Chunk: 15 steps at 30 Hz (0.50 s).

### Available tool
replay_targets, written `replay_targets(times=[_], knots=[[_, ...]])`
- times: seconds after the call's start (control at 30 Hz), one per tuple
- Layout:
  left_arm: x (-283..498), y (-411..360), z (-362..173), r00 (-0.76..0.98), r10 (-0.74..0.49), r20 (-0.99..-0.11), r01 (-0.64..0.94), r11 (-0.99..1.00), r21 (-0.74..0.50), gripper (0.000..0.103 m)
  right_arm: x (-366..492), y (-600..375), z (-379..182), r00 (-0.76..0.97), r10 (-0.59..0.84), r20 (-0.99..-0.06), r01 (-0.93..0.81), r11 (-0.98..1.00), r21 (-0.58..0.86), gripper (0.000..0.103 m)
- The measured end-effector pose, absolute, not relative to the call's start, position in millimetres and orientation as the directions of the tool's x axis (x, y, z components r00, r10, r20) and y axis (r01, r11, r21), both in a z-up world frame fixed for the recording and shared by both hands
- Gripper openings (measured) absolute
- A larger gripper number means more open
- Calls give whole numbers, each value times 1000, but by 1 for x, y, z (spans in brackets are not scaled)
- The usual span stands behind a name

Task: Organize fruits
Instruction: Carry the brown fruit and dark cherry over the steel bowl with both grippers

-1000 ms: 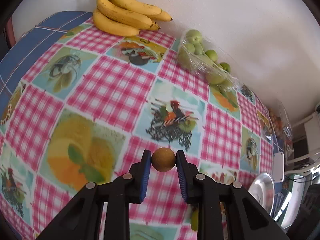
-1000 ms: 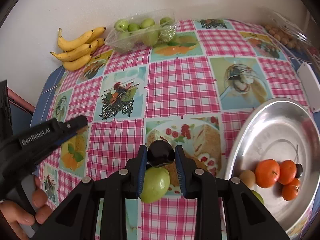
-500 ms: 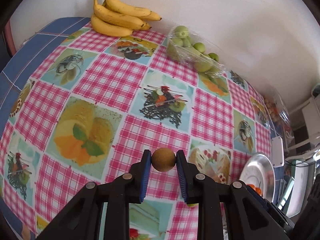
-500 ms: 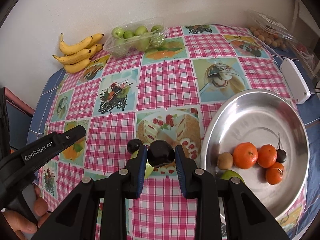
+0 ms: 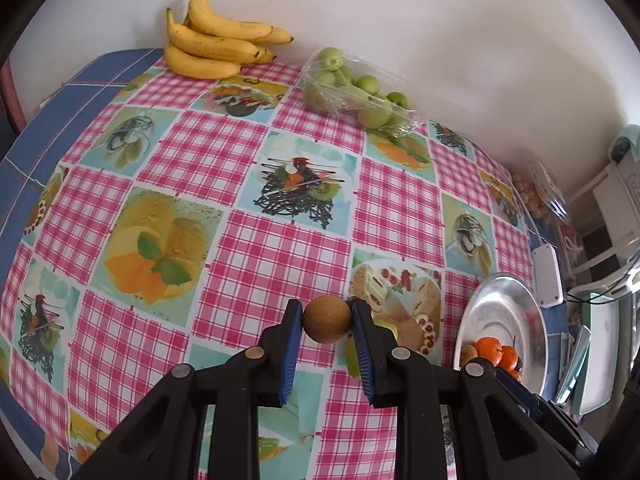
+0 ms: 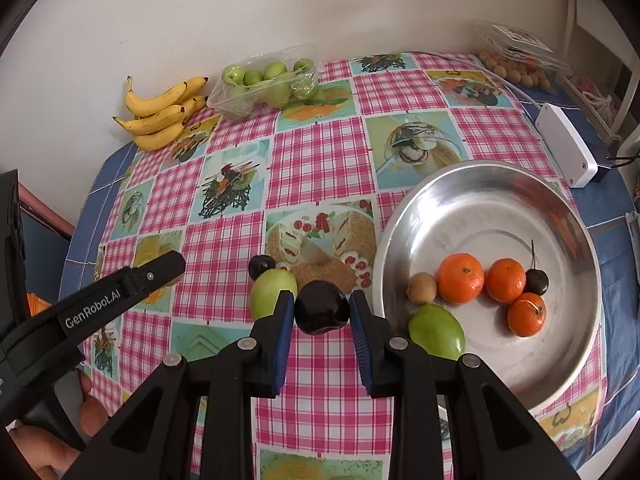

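My left gripper (image 5: pixel 326 322) is shut on a small round brown fruit (image 5: pixel 327 319), held above the checked tablecloth, left of the steel bowl (image 5: pixel 504 292). My right gripper (image 6: pixel 322 308) is shut on a dark plum (image 6: pixel 322 307), held above the cloth just left of the steel bowl (image 6: pixel 480 184). The bowl holds three oranges (image 6: pixel 460 278), a brown fruit (image 6: pixel 422 288), a green fruit (image 6: pixel 436 332) and a dark cherry (image 6: pixel 536 282). A green fruit (image 6: pixel 270 286) and a dark cherry (image 6: pixel 261 266) lie on the cloth by my right gripper. The left gripper also shows in the right wrist view (image 6: pixel 120 292).
Bananas (image 5: pixel 216 46) and a clear tray of green fruits (image 5: pixel 348 88) lie at the far edge by the wall. A white box (image 6: pixel 566 148) and a clear pack of small brown fruits (image 6: pixel 516 60) sit at the right.
Both grippers have pulled back and risen with their fruits, so more table shows. The bowl has come further into both views.
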<state>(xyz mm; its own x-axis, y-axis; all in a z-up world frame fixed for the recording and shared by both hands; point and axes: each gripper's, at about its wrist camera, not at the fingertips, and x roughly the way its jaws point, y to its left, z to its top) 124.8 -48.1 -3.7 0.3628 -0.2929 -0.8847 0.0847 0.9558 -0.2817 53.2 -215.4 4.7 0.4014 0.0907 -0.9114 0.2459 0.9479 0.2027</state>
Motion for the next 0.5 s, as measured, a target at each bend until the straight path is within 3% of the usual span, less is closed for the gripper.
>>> replay_targets(times=[0.5], knots=[[102, -98, 3, 360, -301, -883, 225, 947, -231, 28, 43, -251, 0, 394, 86, -915, 329, 916, 228, 30]])
